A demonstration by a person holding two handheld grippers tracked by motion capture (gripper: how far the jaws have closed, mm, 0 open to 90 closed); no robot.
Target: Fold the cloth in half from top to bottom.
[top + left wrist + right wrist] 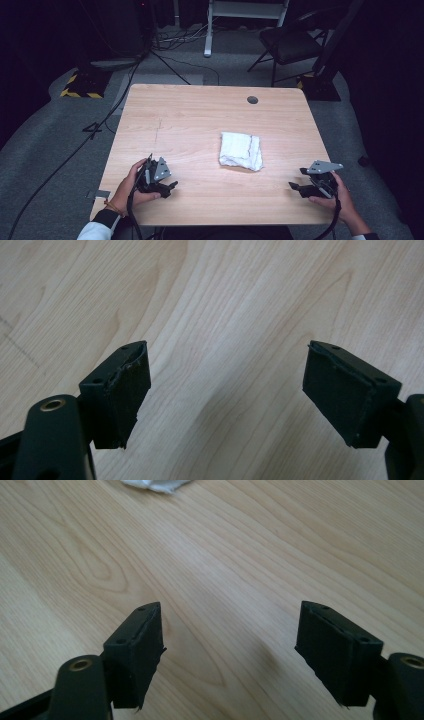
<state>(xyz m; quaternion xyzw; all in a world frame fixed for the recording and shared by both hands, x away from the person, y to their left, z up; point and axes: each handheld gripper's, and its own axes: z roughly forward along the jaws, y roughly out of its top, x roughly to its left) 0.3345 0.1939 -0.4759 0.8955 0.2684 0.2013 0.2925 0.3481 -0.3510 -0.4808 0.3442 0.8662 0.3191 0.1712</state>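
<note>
- Judging from the layout, the approach step is taken to be in hand: a folded white cloth is seen lying flat near the middle of the wooden table, and nothing is gripped yet.
- Left gripper is held low at the near left of the table, well apart from the cloth. In the left gripper view its pads are seen spread wide, with bare wood grain between them; nothing is held or touched.
- Cloth: set between the two grippers and a little farther up the table, touched by neither.
- Right gripper is held near the near right edge, jaws pointed inward towards the middle. In the right gripper view its pads are likewise spread wide over bare wood, and a corner of the cloth is caught at the top edge, well ahead of the tips.
- Next move, as judged: both grippers are to be brought in to the cloth's near edge or corners, lowered to the table surface, and closed on a fabric layer.
</note>
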